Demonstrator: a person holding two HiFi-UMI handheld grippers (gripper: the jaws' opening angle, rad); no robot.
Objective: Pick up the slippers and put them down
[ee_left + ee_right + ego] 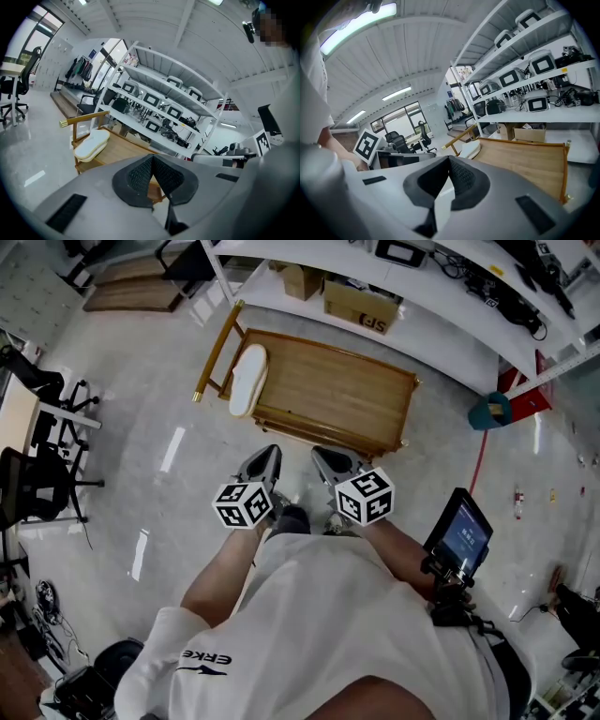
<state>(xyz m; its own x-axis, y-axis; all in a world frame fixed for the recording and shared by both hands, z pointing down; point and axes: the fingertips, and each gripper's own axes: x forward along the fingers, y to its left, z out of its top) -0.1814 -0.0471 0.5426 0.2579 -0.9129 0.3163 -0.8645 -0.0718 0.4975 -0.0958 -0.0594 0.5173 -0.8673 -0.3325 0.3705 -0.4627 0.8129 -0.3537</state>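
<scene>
The white slippers [248, 379] lie stacked as a pair on the left end of a low wooden table [347, 395]. They also show in the left gripper view [92, 143] and, further off, in the right gripper view [469, 150]. My left gripper [265, 457] and right gripper [328, 460] hang side by side close to the person's body, short of the table's near edge and well apart from the slippers. Both point toward the table. The left gripper's [152, 158] jaws meet at the tips with nothing between them. The right gripper's [450, 160] jaws are likewise shut and empty.
White shelving [441, 329] with cardboard boxes [356, 306] runs behind the table. Office chairs [42, 479] stand at the left. A teal bin [491, 411] sits at the right, and a stand with a screen [462, 531] is beside the person's right arm.
</scene>
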